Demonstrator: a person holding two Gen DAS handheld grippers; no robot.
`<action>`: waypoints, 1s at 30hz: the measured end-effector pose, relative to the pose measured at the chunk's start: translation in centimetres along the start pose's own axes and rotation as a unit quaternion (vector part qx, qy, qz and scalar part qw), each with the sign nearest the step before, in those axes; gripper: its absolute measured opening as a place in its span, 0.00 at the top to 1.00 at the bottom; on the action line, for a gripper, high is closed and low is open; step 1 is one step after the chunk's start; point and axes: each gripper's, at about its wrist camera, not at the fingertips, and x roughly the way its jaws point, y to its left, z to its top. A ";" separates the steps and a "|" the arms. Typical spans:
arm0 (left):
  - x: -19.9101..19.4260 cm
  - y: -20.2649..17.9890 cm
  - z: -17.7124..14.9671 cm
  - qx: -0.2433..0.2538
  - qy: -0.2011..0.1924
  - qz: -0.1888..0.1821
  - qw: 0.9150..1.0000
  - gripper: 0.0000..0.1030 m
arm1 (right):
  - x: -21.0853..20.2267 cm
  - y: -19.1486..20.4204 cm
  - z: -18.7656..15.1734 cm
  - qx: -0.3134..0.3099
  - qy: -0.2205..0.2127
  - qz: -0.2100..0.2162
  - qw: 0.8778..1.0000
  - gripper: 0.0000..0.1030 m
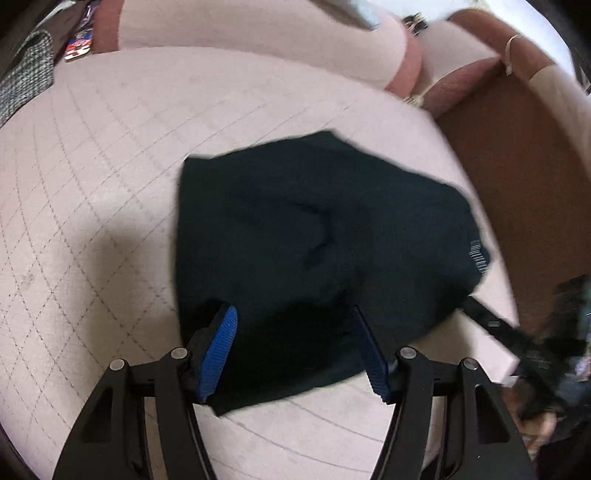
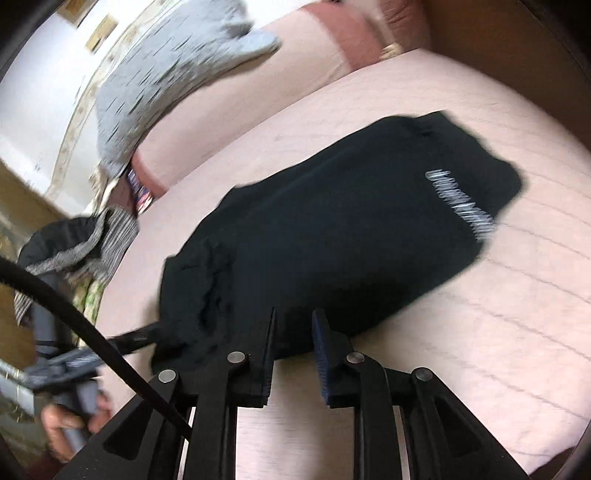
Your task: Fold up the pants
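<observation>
On the pink quilted bed (image 1: 110, 155), the black pants (image 1: 314, 229) lie as a compact folded bundle, with white lettering (image 2: 461, 201) showing near one end. From the pants, the left tongs (image 1: 293, 325) hover just over the nearer edge with jaws wide and nothing between them. The right tongs (image 2: 293, 326) sit at the bundle's near edge with jaws only narrowly apart; whether any cloth is between them I cannot tell. Beyond the pants lie pink pillows (image 1: 258, 26) and a grey garment (image 2: 166, 62). The fold looks nearly finished, so the work left is probably tidying. To do that well, press the layers flat, keep the edges lined up, and lift both tongs away cleanly so no cloth drags and reopens the fold.
</observation>
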 end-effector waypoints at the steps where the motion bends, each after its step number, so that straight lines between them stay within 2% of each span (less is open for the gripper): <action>1: -0.6 -0.4 0.3 0.002 -0.004 -0.005 1.000 0.39 | -0.8 -1.3 0.0 0.012 -0.014 -0.005 1.000 0.79; 6: -1.9 -4.1 2.5 0.037 -0.016 -0.002 0.999 0.35 | -3.5 -4.9 0.2 0.044 -0.076 -0.043 0.995 0.78; 8: -1.4 -5.7 3.3 0.051 -0.009 0.000 0.999 0.35 | -3.9 -6.0 0.2 0.054 -0.091 -0.064 0.992 0.72; 13: 1.3 -12.4 5.8 0.129 0.019 -0.007 0.991 0.34 | -3.7 -8.7 0.4 0.098 -0.082 -0.088 0.988 0.70; 16: 3.6 -16.2 7.5 0.169 0.028 -0.011 0.985 0.34 | -4.1 -10.0 0.8 0.117 -0.087 -0.073 0.987 0.70; 19: 7.3 -19.2 9.9 0.175 0.056 -0.041 0.982 0.34 | -3.5 -10.4 1.7 0.116 -0.083 -0.071 0.987 0.70; 23: 12.0 -22.2 12.6 0.188 0.080 -0.046 0.978 0.34 | -1.7 -11.5 2.5 0.142 -0.066 -0.011 0.988 0.68; 27: 17.4 -24.9 14.0 0.216 0.128 -0.046 0.967 0.34 | -0.8 -12.8 3.0 0.168 -0.065 0.035 0.983 0.67; 29: 19.9 -25.7 13.8 0.238 0.145 -0.022 0.960 0.27 | -0.6 -13.3 3.0 0.180 -0.067 0.054 0.980 0.67; 30: 20.6 -26.1 13.6 0.252 0.148 -0.017 0.956 0.19 | -0.5 -13.3 2.9 0.180 -0.068 0.056 0.980 0.67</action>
